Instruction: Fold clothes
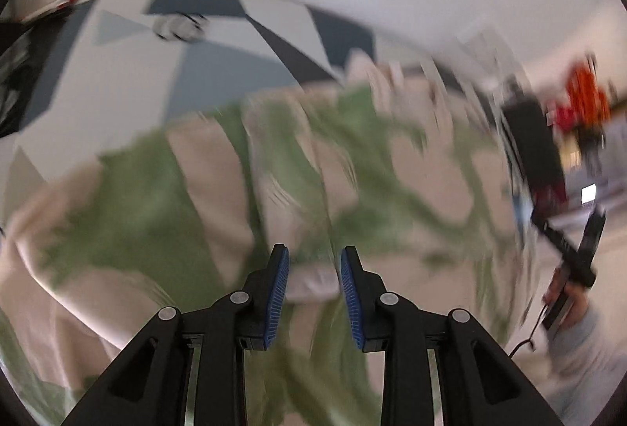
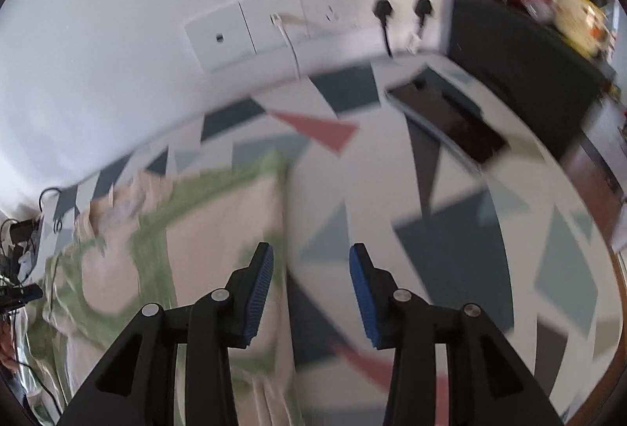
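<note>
The garment (image 1: 235, 191), cream with green patterning, lies spread on the patterned cloth (image 1: 219, 73) that covers the desk, and everything below is placed against it.

In the left wrist view, the left tool (image 1: 314, 283) hangs directly over the garment's middle, jaws apart with nothing pinched; a pale band of fabric shows in the gap but the pads do not press it. Off the garment's right side, the person's hand (image 1: 568, 292) carries the other handle.

In the right wrist view, the right tool (image 2: 310, 287) stands over the garment's right edge, jaws apart and empty, with one finger above fabric and the other above bare patterned cloth. Beyond the garment's far right corner lies a dark tablet (image 2: 450, 120), well apart from it; wall sockets (image 2: 329, 10) sit behind.

By its look, the garment is light, thin and limp. It should drape and wrinkle, not hold shape, and could slide on the smooth cloth beneath. Nothing about it seems fragile. Best taken at a hem or corner, pinching the edge layers fully, one tool at each end of the same side so the fold lifts evenly. The blur hides seams and exact layering.
</note>
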`<state>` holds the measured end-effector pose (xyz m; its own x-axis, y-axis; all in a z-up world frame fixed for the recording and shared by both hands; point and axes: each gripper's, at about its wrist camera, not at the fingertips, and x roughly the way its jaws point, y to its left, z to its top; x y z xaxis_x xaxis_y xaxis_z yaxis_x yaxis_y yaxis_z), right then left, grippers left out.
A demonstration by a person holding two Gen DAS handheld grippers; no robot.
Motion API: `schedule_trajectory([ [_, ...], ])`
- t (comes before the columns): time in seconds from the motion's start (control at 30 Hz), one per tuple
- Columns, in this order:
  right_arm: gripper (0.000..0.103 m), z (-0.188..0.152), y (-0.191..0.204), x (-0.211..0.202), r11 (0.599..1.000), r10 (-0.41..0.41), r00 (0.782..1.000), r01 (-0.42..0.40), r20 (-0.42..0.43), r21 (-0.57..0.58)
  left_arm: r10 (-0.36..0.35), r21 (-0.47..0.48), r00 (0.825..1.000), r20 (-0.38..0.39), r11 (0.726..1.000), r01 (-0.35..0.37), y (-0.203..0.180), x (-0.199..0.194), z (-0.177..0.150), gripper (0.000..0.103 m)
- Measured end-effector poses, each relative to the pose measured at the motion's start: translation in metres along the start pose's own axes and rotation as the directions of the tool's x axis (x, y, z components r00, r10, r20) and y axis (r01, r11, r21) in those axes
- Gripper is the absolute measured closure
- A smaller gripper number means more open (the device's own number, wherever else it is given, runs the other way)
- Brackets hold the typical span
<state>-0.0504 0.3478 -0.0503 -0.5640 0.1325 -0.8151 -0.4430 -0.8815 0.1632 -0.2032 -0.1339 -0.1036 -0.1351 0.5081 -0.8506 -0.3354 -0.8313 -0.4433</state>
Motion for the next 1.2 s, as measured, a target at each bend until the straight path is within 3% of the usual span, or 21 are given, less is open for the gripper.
schedule_trajectory([
  [0.13, 0.06, -0.043, 0.015, 0.002, 0.993, -0.041, 0.998, 0.034, -0.057, -0.113, 0.02, 0.066, 1.0, 0.003, 0.998, -0.02, -0.004, 0.011, -0.017, 0.076],
  [0.33, 0.06, -0.073, 0.056, 0.013, 0.937, -0.108, 0.992, 0.08, -0.064, -0.341, -0.038, 0.08, 0.998, 0.045, 0.996, 0.034, 0.006, -0.004, -0.022, 0.076],
  [0.5, 0.06, -0.078, 0.058, 0.018, 0.948, -0.105, 0.992, 0.078, -0.071, -0.307, -0.021, 0.11, 0.998, 0.064, 0.994, 0.013, 0.006, -0.003, -0.025, 0.076],
  [0.6, 0.06, -0.079, 0.059, 0.018, 0.948, -0.114, 0.991, 0.088, -0.067, -0.305, 0.036, 0.103, 0.998, 0.043, 0.994, -0.04, 0.001, 0.008, -0.025, 0.076],
  [0.8, 0.06, -0.08, 0.067, 0.014, 0.938, -0.123, 0.991, 0.099, -0.052, -0.332, 0.08, 0.093, 0.993, 0.092, 0.992, -0.089, -0.011, 0.001, -0.036, 0.076],
  [0.83, 0.06, -0.08, 0.068, 0.014, 0.936, -0.126, 0.991, 0.103, -0.049, -0.337, 0.06, 0.051, 0.994, 0.089, 0.997, -0.065, -0.01, 0.0, -0.037, 0.076],
  [0.9, 0.06, -0.08, 0.067, 0.015, 0.935, -0.132, 0.99, 0.109, -0.048, -0.338, -0.074, -0.106, 0.994, 0.08, 0.991, 0.082, 0.0, 0.002, -0.039, 0.076],
  [0.93, 0.06, -0.08, 0.067, 0.015, 0.936, -0.133, 0.99, 0.11, -0.049, -0.334, -0.14, -0.212, 0.986, 0.093, 0.965, 0.157, 0.006, 0.003, -0.042, 0.076],
  [0.97, 0.06, -0.08, 0.066, 0.016, 0.938, -0.134, 0.99, 0.11, -0.051, -0.329, -0.204, -0.316, 0.972, 0.113, 0.921, 0.23, 0.013, 0.004, -0.045, 0.076],
  [1.07, 0.06, -0.078, 0.065, 0.017, 0.946, -0.128, 0.99, 0.106, -0.053, -0.308, -0.286, -0.533, 0.927, 0.241, 0.76, 0.373, 0.025, 0.003, -0.06, 0.073],
  [1.13, 0.06, -0.076, 0.066, 0.016, 0.948, -0.123, 0.991, 0.102, -0.051, -0.3, -0.269, -0.601, 0.913, 0.306, 0.689, 0.405, 0.031, 0.005, -0.066, 0.071],
  [1.2, 0.06, -0.075, 0.067, 0.017, 0.948, -0.121, 0.991, 0.101, -0.05, -0.303, -0.209, -0.647, 0.927, 0.312, 0.668, 0.368, 0.036, 0.011, -0.067, 0.071],
])
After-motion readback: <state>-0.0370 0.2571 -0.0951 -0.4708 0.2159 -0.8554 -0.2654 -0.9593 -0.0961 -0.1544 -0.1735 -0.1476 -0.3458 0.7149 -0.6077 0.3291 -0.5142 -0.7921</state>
